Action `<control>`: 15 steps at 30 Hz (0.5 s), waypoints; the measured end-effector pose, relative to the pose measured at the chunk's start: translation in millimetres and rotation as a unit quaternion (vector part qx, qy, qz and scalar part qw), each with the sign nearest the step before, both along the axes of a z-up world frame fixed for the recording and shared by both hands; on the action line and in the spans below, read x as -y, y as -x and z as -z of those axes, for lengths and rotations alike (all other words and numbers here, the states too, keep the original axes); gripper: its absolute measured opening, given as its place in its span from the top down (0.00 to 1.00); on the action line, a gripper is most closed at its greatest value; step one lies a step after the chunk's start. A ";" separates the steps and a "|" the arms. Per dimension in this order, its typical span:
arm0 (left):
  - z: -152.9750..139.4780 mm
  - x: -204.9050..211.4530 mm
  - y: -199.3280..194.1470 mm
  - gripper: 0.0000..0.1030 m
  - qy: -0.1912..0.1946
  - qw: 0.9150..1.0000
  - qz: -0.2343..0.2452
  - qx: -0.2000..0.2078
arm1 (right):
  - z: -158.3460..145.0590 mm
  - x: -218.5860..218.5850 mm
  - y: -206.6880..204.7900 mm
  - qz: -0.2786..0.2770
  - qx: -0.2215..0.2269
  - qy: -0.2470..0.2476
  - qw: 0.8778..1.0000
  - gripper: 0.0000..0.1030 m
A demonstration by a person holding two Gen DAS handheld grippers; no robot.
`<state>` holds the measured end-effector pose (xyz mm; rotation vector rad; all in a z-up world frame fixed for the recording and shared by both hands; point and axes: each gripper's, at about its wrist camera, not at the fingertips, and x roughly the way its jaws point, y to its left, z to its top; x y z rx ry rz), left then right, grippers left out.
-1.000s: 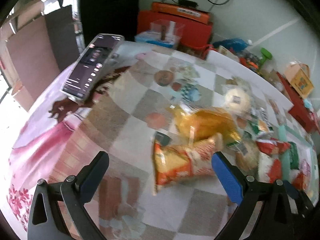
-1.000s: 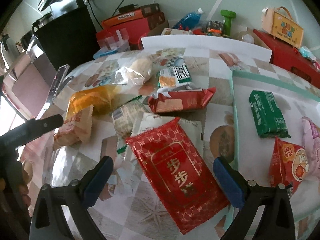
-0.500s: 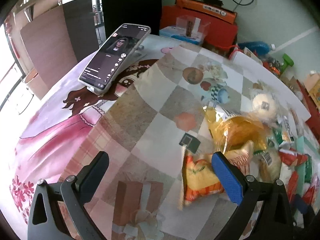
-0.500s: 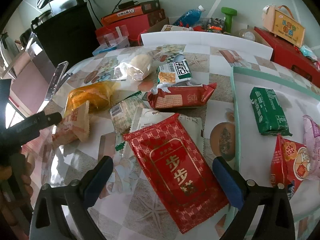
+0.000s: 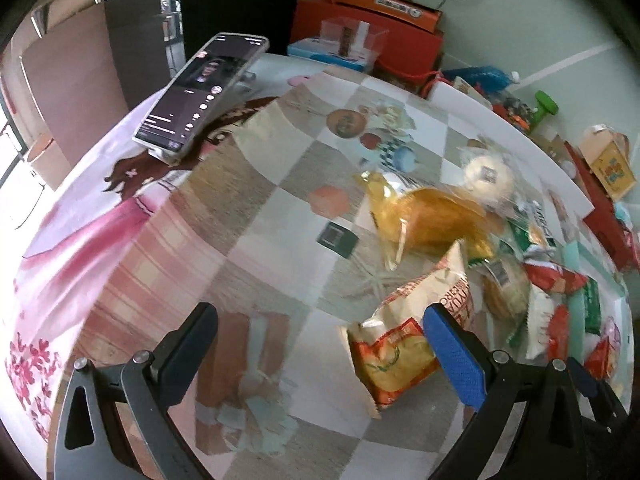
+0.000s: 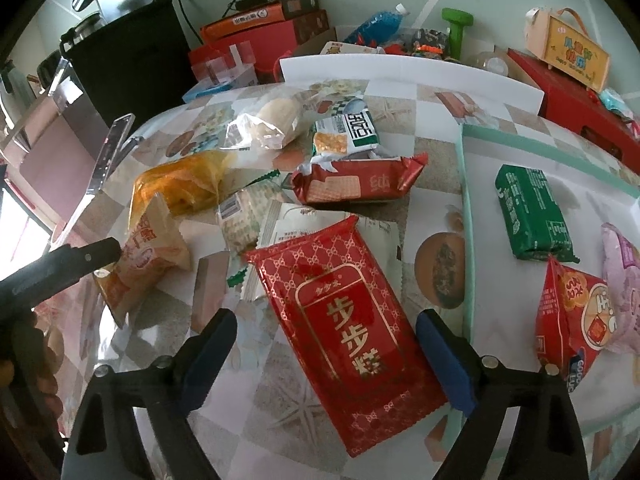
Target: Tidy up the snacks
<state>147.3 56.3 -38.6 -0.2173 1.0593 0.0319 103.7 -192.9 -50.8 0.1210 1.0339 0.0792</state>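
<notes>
Right gripper (image 6: 324, 354) closing, jaws astride big red packet (image 6: 344, 332) mid-tabletop, pads not touching. Left gripper (image 5: 320, 344) wide open, empty, beside orange snack bag (image 5: 400, 344).

- Big red packet (image 6: 348, 328) with gold characters lies flat, diagonal, right below me.
- Orange-and-cream bag (image 5: 404, 336) lies tilted.
- Green pack (image 6: 532, 212) rests flat on my pale mat (image 6: 468, 240).

Right hand-held gripper (image 6: 326, 354) jaws closing.
</notes>
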 end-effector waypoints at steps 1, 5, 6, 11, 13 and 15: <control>0.0 1.0 0.9 0.01 0.005 1.000 0.002 -0.001 | -0.1 0.2 0.5 0.001 0.000 -0.002 1.000 0.11; -2.7 4.7 3.2 0.01 0.018 1.000 0.012 0.000 | -0.7 0.8 3.1 0.003 -0.003 -0.007 1.000 0.15; -4.2 7.1 3.8 0.01 0.021 1.000 0.018 0.002 | -0.9 0.7 3.8 0.004 -0.002 -0.006 1.000 0.16; -11.0 21.8 4.8 0.01 0.019 0.998 0.056 0.017 | -3.0 -0.1 6.8 0.007 -0.001 -0.002 1.000 0.29; -9.7 29.5 3.8 0.01 0.012 0.997 0.075 0.020 | -3.9 -0.4 7.6 0.004 0.000 -0.006 1.000 0.33; -7.1 34.3 0.7 0.01 0.002 0.996 0.084 0.022 | -4.4 -1.4 8.1 0.001 0.000 -0.010 1.000 0.34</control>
